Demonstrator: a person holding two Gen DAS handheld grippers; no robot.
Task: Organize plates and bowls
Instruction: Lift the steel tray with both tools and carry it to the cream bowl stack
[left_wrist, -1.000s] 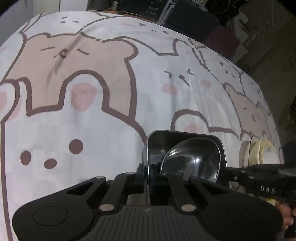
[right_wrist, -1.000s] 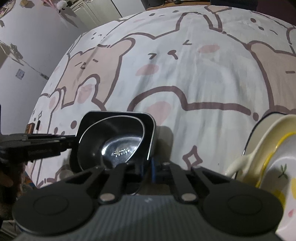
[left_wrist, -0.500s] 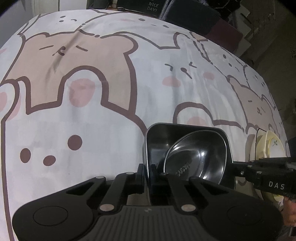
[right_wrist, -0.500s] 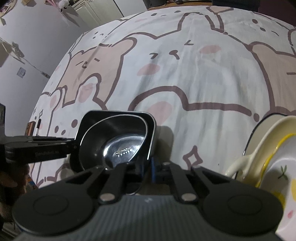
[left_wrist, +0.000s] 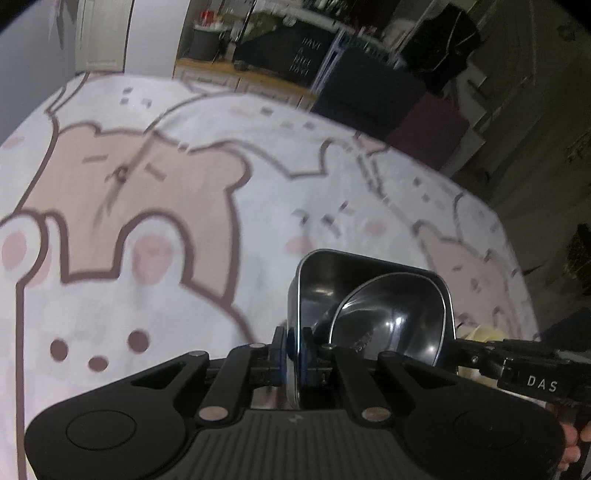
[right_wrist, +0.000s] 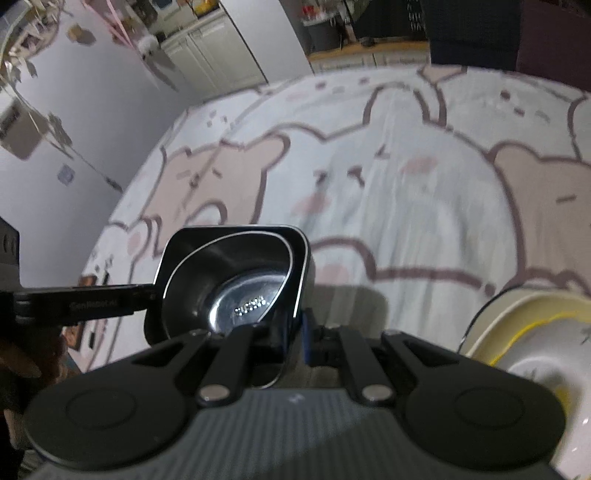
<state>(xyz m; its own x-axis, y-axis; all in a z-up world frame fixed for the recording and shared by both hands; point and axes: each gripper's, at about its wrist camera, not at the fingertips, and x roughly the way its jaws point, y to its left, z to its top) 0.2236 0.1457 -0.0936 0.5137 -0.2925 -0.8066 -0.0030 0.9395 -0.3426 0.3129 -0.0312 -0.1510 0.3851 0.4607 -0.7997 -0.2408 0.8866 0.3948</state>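
Above bear sheet (left_wrist: 155, 192) | both tongs (left_wrist: 293, 350) (right_wrist: 295, 332) pinch opposite rims of steel tray (left_wrist: 369, 306) (bowl (left_wrist: 391, 321) nested) | sheet ahead bare

**Dark steel, pastel bears**

The square steel container (left_wrist: 369, 295) is dark and mirror-shiny, with a bright silver rim; the bowl (right_wrist: 236, 291) nested inside gleams silver at its base. The bedsheet (left_wrist: 155, 192) is white, printed with tan bears outlined in brown, pink cheeks and brown dots. The plates (right_wrist: 535, 332) are cream, one edged in yellow. Both gripper bodies are matt black.
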